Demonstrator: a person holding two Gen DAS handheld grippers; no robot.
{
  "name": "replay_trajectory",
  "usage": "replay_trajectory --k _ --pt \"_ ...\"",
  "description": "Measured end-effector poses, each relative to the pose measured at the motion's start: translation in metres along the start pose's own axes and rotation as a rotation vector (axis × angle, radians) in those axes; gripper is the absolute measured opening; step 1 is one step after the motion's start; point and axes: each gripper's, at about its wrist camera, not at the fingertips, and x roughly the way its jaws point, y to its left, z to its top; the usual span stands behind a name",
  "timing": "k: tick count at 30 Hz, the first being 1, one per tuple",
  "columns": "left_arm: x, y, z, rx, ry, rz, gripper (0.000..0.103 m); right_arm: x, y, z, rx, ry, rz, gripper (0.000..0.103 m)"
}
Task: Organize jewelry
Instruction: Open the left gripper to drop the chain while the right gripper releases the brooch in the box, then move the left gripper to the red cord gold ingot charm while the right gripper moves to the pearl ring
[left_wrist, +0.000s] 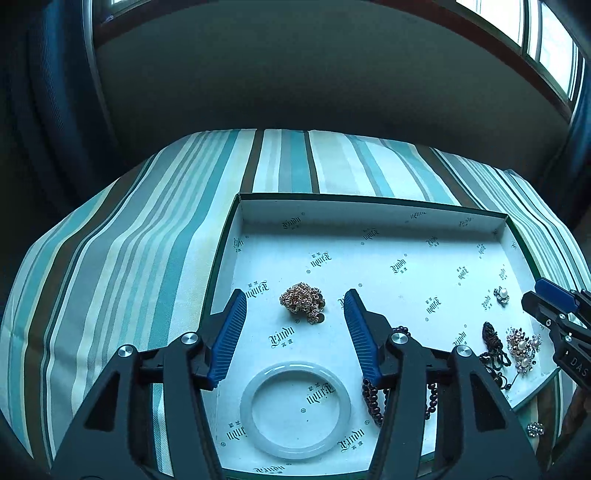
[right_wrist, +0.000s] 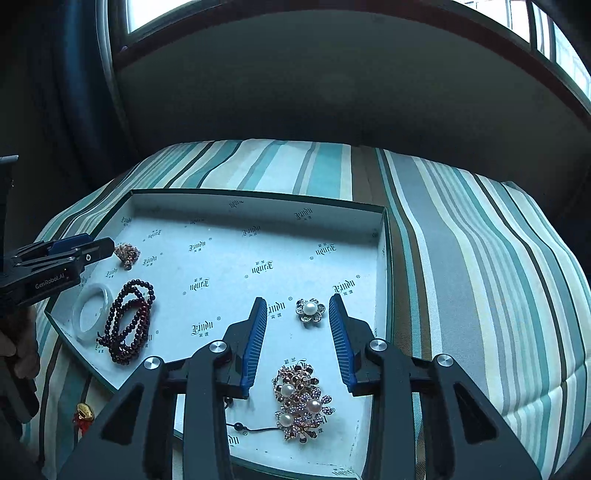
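Observation:
A shallow white paper-lined box (left_wrist: 369, 210) (right_wrist: 258, 201) lies on a striped cloth. My left gripper (left_wrist: 295, 295) is open and empty, hovering just before a heap of gold chain (left_wrist: 303, 302) (right_wrist: 126, 253). A white jade bangle (left_wrist: 295, 406) (right_wrist: 92, 314) lies between its fingers, with dark red beads (left_wrist: 373, 402) (right_wrist: 129, 325) to the right. My right gripper (right_wrist: 297, 299) is open and empty, framing a small pearl flower brooch (right_wrist: 310, 311) (left_wrist: 501, 294). A large pearl brooch cluster (right_wrist: 301, 402) (left_wrist: 522, 349) lies nearer the camera.
A black cord piece (left_wrist: 491, 343) lies beside the large brooch. A small sparkly item (left_wrist: 535, 429) and a gold and red charm (right_wrist: 84, 413) lie on the striped cloth (left_wrist: 129, 258) outside the box. Dark wall and windows stand behind.

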Motion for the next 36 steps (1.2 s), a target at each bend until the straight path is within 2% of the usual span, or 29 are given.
replay_trajectory --k 6,14,26,36 --pt "-0.035 -0.005 -0.019 -0.004 -0.021 -0.008 0.055 -0.030 0.008 -0.015 -0.003 -0.017 0.016 0.036" --pt "-0.068 -0.010 -0.053 -0.004 -0.031 0.009 0.055 -0.054 0.020 -0.050 -0.027 0.010 0.030 0.036" --pt "-0.079 -0.009 -0.099 -0.016 0.035 0.011 0.055 -0.063 0.024 -0.088 -0.026 0.055 0.039 0.036" --pt "-0.084 -0.021 -0.118 -0.003 0.068 -0.020 0.055 -0.066 0.025 -0.101 -0.027 0.072 0.051 0.036"
